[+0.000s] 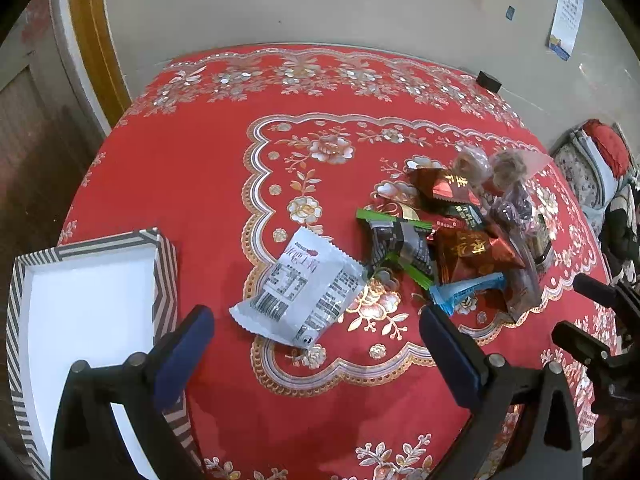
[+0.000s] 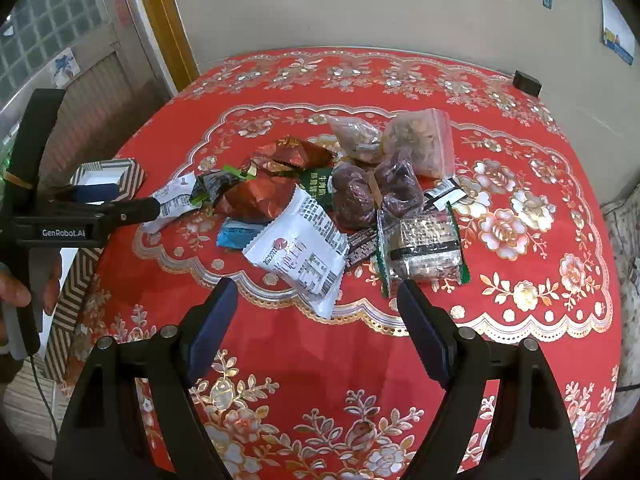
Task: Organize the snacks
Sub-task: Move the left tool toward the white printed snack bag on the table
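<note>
A pile of snack packets lies on the red flowered tablecloth. A white packet lies apart from the pile, just ahead of my left gripper, which is open and empty above the cloth. A striped box with a white inside sits at the left. In the right wrist view my right gripper is open and empty just before another white packet. Beside it lie a clear green-edged packet, dark fruit bags and a red packet.
The left gripper's body shows at the left of the right wrist view, over the striped box. A small black box sits at the table's far edge by the wall. A chair stands at the right.
</note>
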Demonstrator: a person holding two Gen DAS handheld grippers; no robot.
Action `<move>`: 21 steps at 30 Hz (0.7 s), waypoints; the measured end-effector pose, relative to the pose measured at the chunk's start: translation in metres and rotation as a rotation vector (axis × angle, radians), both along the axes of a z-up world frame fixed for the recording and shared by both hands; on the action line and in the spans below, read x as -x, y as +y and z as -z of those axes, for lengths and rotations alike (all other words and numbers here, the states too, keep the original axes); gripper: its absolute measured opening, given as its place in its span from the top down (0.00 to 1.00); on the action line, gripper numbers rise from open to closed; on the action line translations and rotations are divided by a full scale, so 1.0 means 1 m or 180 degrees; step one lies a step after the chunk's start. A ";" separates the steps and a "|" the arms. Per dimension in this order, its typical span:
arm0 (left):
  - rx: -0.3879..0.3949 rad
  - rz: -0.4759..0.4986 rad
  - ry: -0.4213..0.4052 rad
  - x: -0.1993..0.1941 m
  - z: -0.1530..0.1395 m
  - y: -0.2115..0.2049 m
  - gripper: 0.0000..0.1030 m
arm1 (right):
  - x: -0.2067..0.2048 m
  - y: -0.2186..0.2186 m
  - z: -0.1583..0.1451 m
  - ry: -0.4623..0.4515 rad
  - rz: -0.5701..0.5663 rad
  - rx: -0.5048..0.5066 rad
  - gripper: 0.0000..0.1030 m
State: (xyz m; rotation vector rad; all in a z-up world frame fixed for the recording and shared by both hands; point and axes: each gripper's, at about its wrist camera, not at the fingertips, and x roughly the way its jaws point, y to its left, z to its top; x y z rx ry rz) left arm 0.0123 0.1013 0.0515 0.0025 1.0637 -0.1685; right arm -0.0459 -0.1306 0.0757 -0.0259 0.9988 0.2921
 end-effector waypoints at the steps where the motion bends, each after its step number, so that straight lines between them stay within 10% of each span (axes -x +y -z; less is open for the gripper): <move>1: -0.0011 0.0018 0.0001 -0.001 0.000 0.000 0.00 | 0.000 -0.001 0.000 0.0005 -0.0001 -0.0016 0.20; 21: -0.0080 0.0353 0.0147 -0.028 0.016 -0.003 0.00 | -0.003 -0.012 -0.005 -0.0014 0.0237 0.0031 0.20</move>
